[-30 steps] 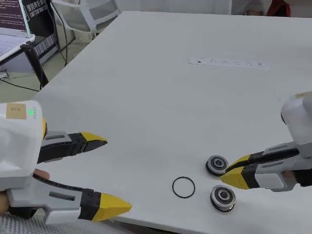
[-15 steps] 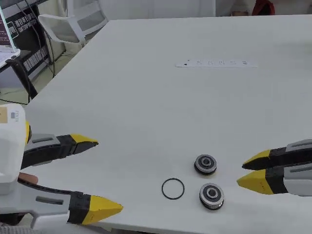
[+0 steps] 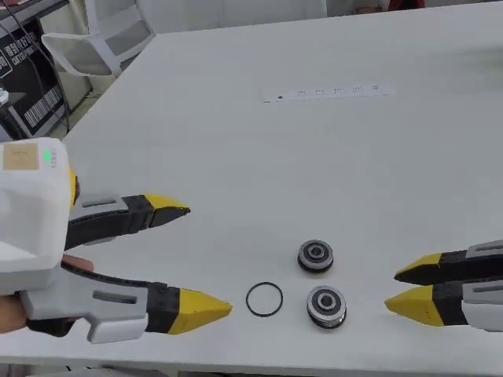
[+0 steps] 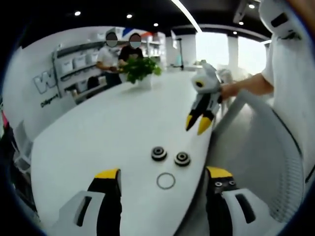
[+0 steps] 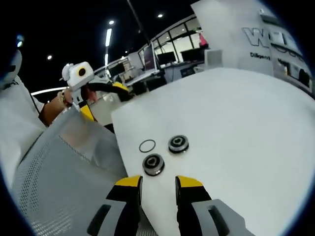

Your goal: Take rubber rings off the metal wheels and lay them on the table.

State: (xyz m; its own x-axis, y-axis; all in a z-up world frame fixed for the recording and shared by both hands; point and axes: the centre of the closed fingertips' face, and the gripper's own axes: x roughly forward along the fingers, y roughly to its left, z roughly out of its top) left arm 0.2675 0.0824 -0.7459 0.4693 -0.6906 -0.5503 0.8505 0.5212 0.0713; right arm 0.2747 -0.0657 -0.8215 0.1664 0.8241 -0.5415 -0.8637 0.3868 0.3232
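Note:
Two small metal wheels with dark rims lie near the table's front edge, one farther [image 3: 315, 256] and one nearer [image 3: 325, 305]. A loose black rubber ring [image 3: 264, 299] lies flat just left of the nearer wheel. My left gripper [image 3: 206, 259] hovers left of the ring, open wide and holding nothing. My right gripper [image 3: 391, 290] hangs to the right of the wheels, open by a narrow gap and clear of them. The left gripper view looks over the ring [image 4: 166, 180] to both wheels [image 4: 158, 153] [image 4: 182, 159]. The right gripper view has the nearer wheel [image 5: 153, 164] just ahead of its jaws.
A white power strip [image 3: 326, 93] lies farther back on the white table [image 3: 236, 157]. An office chair [image 3: 86, 47] stands off the table's far left corner. A potted plant [image 4: 140, 69] and two people stand at the far end. A grey mesh chair back [image 5: 59, 172] is beside the front edge.
My right gripper has drawn back to the right, away from the farther wheel, and its jaws have parted a little. My left gripper has edged closer to the ring. The head camera has shifted.

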